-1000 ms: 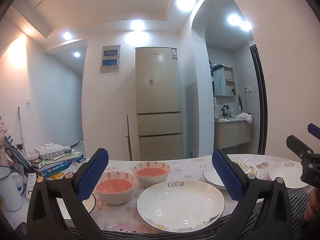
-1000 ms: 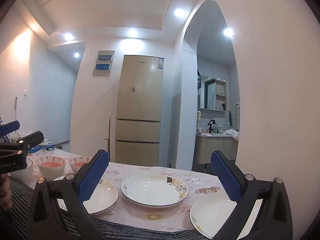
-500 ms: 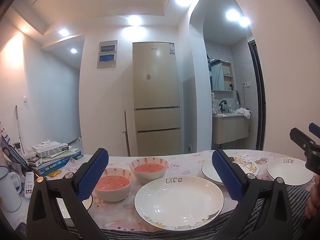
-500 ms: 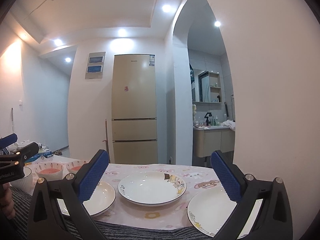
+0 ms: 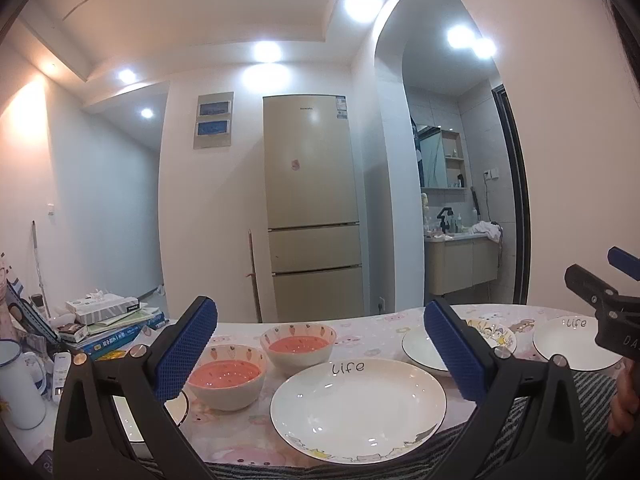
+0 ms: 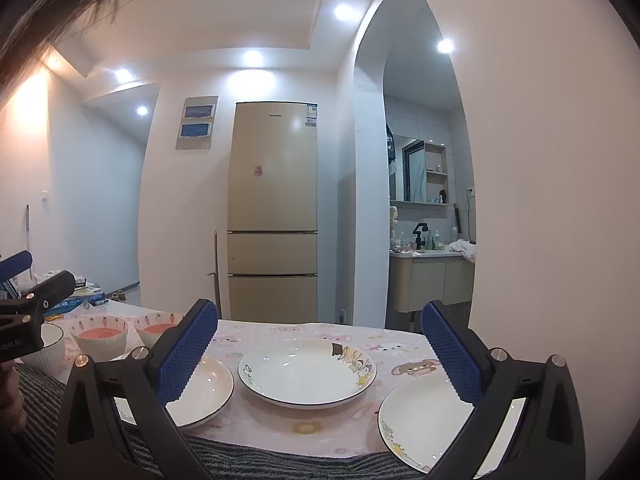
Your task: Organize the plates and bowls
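Note:
My left gripper (image 5: pixel 320 350) is open and empty, held above the near table edge. Below it lies a large white "life" plate (image 5: pixel 358 408). Two pink-lined bowls (image 5: pixel 226 376) (image 5: pixel 299 347) stand left of it. A cartoon plate (image 5: pixel 424 350) and a second "life" plate (image 5: pixel 576 342) lie to the right. My right gripper (image 6: pixel 320 354) is open and empty. Ahead of it is the cartoon plate (image 6: pixel 307 372), with a white plate at the left (image 6: pixel 206 392) and one at the right (image 6: pixel 420 420). The bowls show at far left (image 6: pixel 101 334).
A pink patterned cloth (image 6: pixel 280 428) covers the table. Books and a tissue box (image 5: pixel 108 320), a white mug (image 5: pixel 18 388) and a white dish (image 5: pixel 176 406) crowd the left end. A striped fabric (image 5: pixel 400 464) lies along the near edge. A fridge (image 5: pixel 312 208) stands beyond.
Both grippers have tilted slightly upward, so the table sits lower in both views. The jaws stay open and nothing on the table has moved.

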`<action>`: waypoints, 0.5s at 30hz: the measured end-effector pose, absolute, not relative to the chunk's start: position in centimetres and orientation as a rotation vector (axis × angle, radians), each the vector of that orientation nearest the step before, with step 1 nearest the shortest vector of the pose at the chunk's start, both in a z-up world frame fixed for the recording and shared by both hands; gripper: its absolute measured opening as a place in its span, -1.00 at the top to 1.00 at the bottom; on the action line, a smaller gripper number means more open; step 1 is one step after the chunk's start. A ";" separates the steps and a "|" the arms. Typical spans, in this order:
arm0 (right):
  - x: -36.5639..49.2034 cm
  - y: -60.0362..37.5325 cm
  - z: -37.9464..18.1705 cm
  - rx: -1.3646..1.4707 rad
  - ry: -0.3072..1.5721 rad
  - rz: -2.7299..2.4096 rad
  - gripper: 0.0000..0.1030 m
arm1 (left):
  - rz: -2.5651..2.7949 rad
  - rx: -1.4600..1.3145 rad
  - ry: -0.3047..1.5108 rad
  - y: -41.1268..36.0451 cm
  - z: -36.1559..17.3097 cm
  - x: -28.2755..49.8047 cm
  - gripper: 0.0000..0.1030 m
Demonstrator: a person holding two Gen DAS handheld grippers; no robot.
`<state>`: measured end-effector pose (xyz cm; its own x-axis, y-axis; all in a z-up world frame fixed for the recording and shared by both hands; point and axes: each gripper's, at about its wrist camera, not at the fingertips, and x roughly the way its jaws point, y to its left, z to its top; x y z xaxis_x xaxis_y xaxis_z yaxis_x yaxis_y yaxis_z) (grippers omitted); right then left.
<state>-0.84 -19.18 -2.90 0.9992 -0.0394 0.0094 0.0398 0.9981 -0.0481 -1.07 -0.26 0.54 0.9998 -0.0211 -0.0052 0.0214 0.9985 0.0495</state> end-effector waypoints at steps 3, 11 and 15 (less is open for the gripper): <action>-0.7 -19.1 -2.9 -0.049 0.005 -0.038 -1.00 | -0.022 0.057 0.003 -0.6 0.5 -1.0 -1.00; -0.2 -19.2 -2.9 -0.045 0.049 -0.029 -1.00 | -0.016 0.056 -0.004 -0.5 0.3 -1.1 -1.00; 0.0 -19.2 -2.7 -0.041 0.068 -0.045 -1.00 | -0.005 0.065 -0.026 -0.7 0.3 -1.5 -1.00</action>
<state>0.02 -19.21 -2.65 0.9967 -0.0464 -0.0672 0.0436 0.9981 -0.0426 -1.53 -0.69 0.29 0.9996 -0.0057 0.0262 0.0040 0.9979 0.0648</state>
